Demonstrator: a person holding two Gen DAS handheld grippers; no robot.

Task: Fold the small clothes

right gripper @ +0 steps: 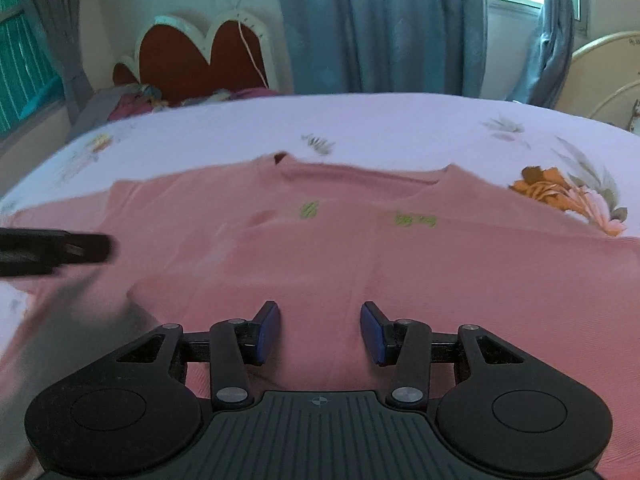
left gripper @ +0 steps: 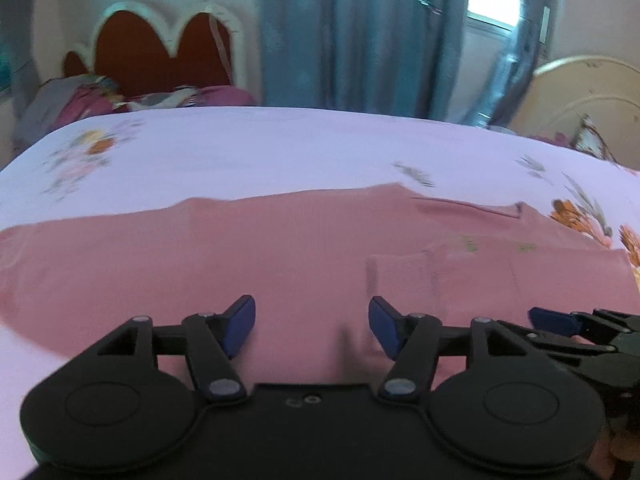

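A small pink shirt (left gripper: 248,256) lies spread across the bed, its neckline at the far side and small green marks on the chest (right gripper: 414,220). One side of it is folded over onto the body (left gripper: 500,276). My left gripper (left gripper: 312,326) hovers over the shirt's near part, open, with nothing between its blue pads. My right gripper (right gripper: 320,330) is also open above the shirt, empty. The right gripper's tip shows at the right edge of the left wrist view (left gripper: 556,320), and the left gripper shows as a dark blurred bar at the left of the right wrist view (right gripper: 60,250).
The lilac bed sheet (left gripper: 280,148) has flower prints, one orange bloom near the shirt's right shoulder (right gripper: 560,194). Beyond the bed stand a red heart-shaped headboard (right gripper: 200,60), a heap of bedding (left gripper: 100,96), blue curtains (left gripper: 360,32) and a cream headboard (left gripper: 580,92).
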